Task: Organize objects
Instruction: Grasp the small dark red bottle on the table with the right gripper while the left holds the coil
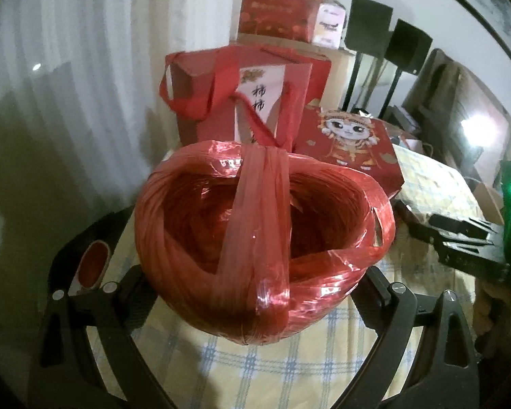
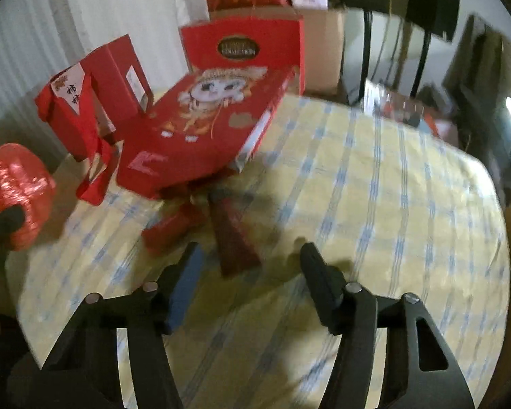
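**Bulky twine ball in one hand, small flat items under the other**

The left gripper has its fingers pressed against either side of a big ball of red plastic twine, which hangs above the checked tablecloth at the near-left part of the table. The ball is soft, glossy and much wider than the pads, so my guess is it could squash, roll or slide out if the hold slackens or the hand tips. A loose band of twine crosses its hollow top and might snag on something.

The right gripper has its fingers spread about halfway, with nothing between them. They point down over a dark red flat strip lying on the cloth; a small red packet lies just beside it to the left. The right view is smeared, so what these two are is hard to tell. Lying so flat, the strip may give the pads little to catch, and they could bunch up the cloth or nudge the packet instead.

Further out, a large red box with a cartoon figure rests tilted, its near edge over these small items. A red gift bag with drooping handles stands to its left, and another red box stands upright behind. Together they crowd the far-left corner, leaving the right part of the table as the free space.
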A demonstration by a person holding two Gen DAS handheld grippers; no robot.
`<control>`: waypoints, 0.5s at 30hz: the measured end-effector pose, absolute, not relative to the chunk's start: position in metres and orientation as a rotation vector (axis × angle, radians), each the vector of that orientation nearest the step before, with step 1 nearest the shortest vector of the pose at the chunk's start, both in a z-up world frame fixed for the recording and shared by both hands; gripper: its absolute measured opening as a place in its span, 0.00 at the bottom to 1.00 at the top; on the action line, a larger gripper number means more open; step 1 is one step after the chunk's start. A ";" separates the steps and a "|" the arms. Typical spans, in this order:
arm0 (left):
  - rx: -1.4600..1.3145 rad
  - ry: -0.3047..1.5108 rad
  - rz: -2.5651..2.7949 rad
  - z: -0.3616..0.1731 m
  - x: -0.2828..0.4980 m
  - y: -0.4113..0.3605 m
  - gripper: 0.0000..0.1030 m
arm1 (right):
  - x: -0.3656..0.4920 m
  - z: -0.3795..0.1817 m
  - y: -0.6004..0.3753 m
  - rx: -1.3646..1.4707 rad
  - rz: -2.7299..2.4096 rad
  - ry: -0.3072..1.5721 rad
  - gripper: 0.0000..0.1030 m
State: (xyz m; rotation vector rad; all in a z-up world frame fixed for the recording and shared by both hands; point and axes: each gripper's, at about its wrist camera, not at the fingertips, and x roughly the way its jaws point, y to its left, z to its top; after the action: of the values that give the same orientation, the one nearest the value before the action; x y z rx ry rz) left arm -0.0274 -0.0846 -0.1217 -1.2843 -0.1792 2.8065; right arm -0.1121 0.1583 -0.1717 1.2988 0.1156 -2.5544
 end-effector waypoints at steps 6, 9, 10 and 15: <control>-1.286 -0.207 2.802 -0.121 -0.024 -0.085 0.93 | -0.106 -0.172 0.161 1.281 -2.541 0.143 0.24; -1.278 -0.205 2.796 -0.120 -0.022 -0.081 0.93 | -0.090 -0.170 0.166 1.278 -2.510 0.129 0.19; -1.276 -0.201 2.793 -0.120 -0.022 -0.079 0.93 | -0.083 -0.169 0.168 1.283 -2.502 0.116 0.08; -1.290 -0.194 2.760 -0.124 -0.020 -0.070 0.93 | -0.042 -0.168 0.177 1.330 -2.465 0.090 0.07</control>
State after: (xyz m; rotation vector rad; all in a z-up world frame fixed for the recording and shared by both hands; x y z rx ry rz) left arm -0.0202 -0.0704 -0.1241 -1.2901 -0.1936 2.7596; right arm -0.0424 0.1771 -0.1678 1.3296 0.0897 -2.4650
